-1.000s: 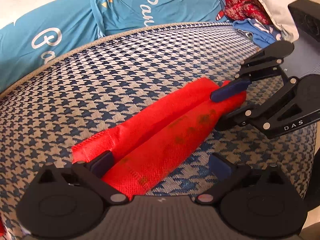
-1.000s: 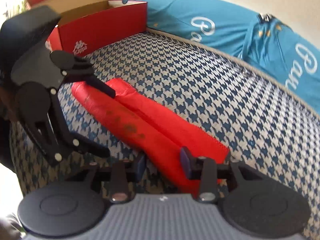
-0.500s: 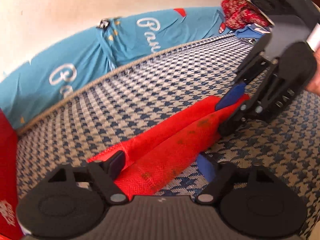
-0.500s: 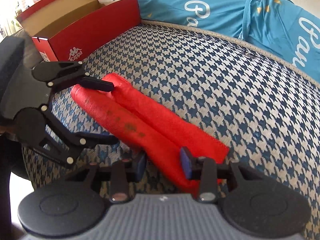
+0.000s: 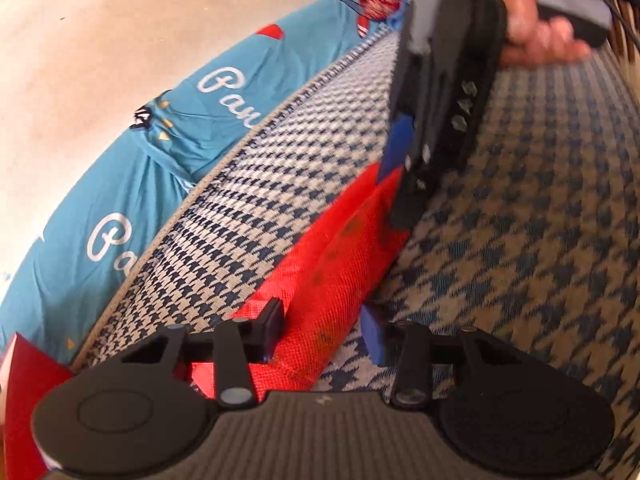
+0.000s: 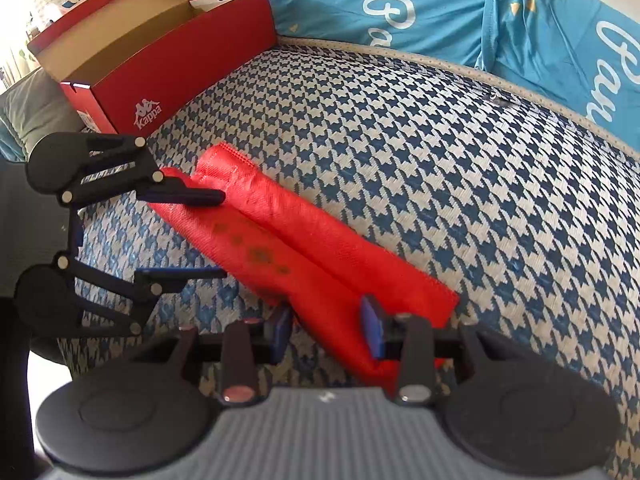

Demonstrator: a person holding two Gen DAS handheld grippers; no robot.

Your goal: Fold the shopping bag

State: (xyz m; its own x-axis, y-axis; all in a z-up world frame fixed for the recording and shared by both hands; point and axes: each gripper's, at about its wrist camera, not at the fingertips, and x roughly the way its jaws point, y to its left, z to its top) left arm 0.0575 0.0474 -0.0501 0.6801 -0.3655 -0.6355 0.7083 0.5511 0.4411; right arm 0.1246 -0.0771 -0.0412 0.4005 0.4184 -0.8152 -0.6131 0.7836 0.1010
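Two grippers are working at opposite ends of the red shopping bag [image 6: 304,240], which is lying folded into a long strip on the houndstooth cushion [image 6: 420,152]. Left of the bag, the left gripper [image 6: 222,236] is holding its fingers spread, the upper one resting on the bag's far end. At the bag's near end, the right gripper [image 6: 326,326] is straddling the strip with fingers apart. Beyond the bag, a Kappa shoebox [image 6: 168,60] is sitting open.
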